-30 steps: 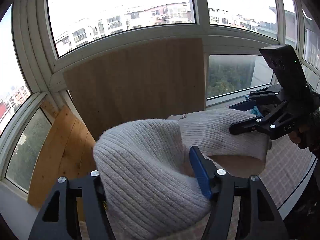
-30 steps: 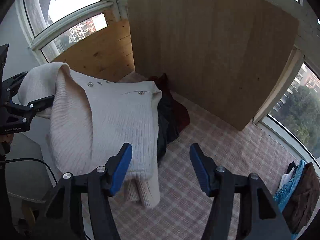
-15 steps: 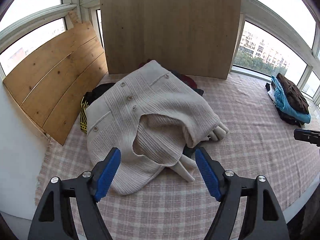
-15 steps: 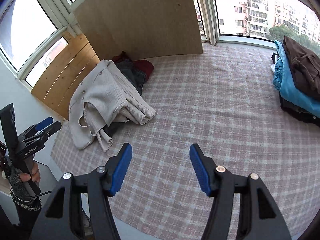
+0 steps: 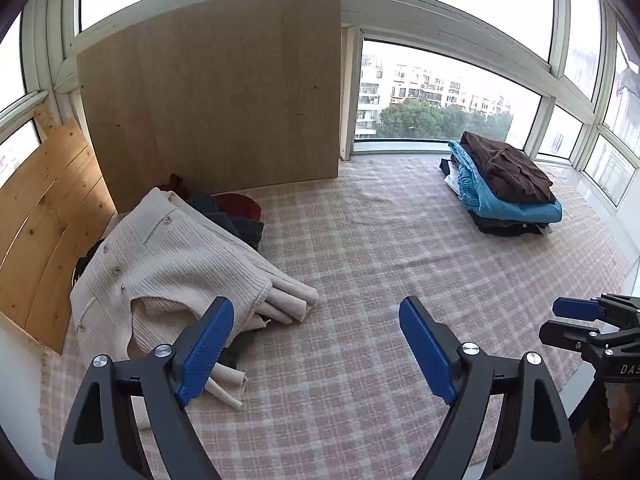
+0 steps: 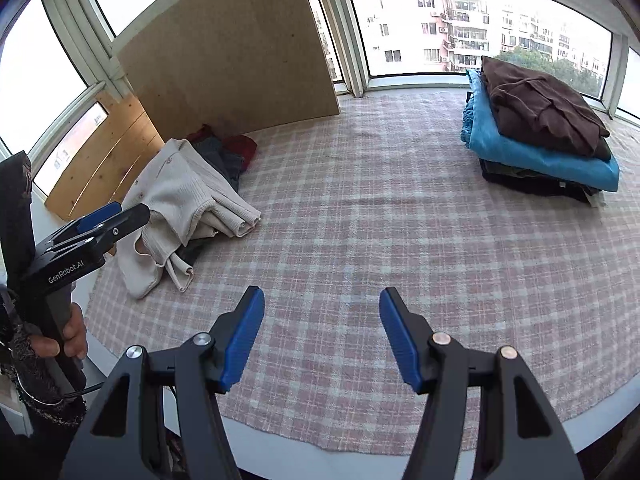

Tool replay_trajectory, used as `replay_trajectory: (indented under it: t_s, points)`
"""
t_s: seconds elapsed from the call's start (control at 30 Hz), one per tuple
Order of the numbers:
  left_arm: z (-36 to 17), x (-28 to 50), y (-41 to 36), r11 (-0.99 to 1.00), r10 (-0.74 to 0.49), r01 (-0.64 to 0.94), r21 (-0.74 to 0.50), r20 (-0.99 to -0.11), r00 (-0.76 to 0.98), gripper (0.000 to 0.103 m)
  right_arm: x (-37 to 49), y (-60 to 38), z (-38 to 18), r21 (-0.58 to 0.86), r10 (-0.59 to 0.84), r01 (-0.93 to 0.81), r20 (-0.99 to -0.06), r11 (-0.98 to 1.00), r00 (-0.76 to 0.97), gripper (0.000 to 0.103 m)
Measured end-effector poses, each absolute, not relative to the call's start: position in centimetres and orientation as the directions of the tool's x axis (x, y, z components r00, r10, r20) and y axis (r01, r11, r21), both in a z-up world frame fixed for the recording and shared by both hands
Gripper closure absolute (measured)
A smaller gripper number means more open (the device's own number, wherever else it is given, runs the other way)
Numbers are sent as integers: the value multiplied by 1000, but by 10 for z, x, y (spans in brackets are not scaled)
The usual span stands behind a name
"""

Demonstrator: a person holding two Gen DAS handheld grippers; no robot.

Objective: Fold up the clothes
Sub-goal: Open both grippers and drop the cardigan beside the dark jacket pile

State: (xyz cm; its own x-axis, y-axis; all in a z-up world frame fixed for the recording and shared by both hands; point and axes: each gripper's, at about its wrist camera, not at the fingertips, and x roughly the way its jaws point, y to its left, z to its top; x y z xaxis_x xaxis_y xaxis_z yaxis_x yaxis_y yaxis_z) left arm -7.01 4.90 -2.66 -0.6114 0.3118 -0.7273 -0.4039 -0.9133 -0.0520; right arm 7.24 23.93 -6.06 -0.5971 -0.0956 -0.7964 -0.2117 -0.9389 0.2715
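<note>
While both tools hung clear of the cloth, the cream ribbed-knit cardigan with small buttons (image 5: 168, 268) lay crumpled on a heap of dark unfolded garments (image 5: 236, 216), just in front of the tall light-brown wooden board (image 5: 216, 96). The left gripper (image 5: 316, 344) had its blue-padded jaws spread wide and held nothing; the right gripper (image 6: 322, 332) was likewise wide apart and empty, poised over bare pink-and-white checked cloth (image 6: 360, 216) well to the right of that board.

The likeliest trouble, to my judgement, was a careless pinch: the cardigan's sleeves were bunched and partly tucked beneath its body, so a grab there could catch two layers at once — or snag a dark garment underneath and drag it along. The loose knit would probably stretch and sag if lifted by a single point (two corners would serve better).

Further right of the board, by the window, stood a neat stack of folded clothes topped by a brown garment over a bright blue one (image 6: 540, 132). A slatted pine panel (image 5: 44, 216) leaned at the board's left. Nothing blocked the open cloth between heap and stack — only the pile under the cardigan crowded the approach.
</note>
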Motion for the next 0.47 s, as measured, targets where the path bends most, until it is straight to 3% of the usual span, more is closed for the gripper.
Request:
replay_trajectory:
  t_s: [0.27,0.4,0.47]
  points:
    - [-26,-59,52,-935,279,-351,-59,-733,-621,16,74,251,-61,293,-133,-176,-787,-940,-602,44]
    - [-18,-51,51,-949,239,-312,-33,-720,-651,1,71,252,-63,295,-155,-147,-791,-944,-591,44]
    - [-14,-46,51,-952,233,-305,-26,-706,-668,1,70,254,-64,297,-163,-137,-792,-945,-589,44]
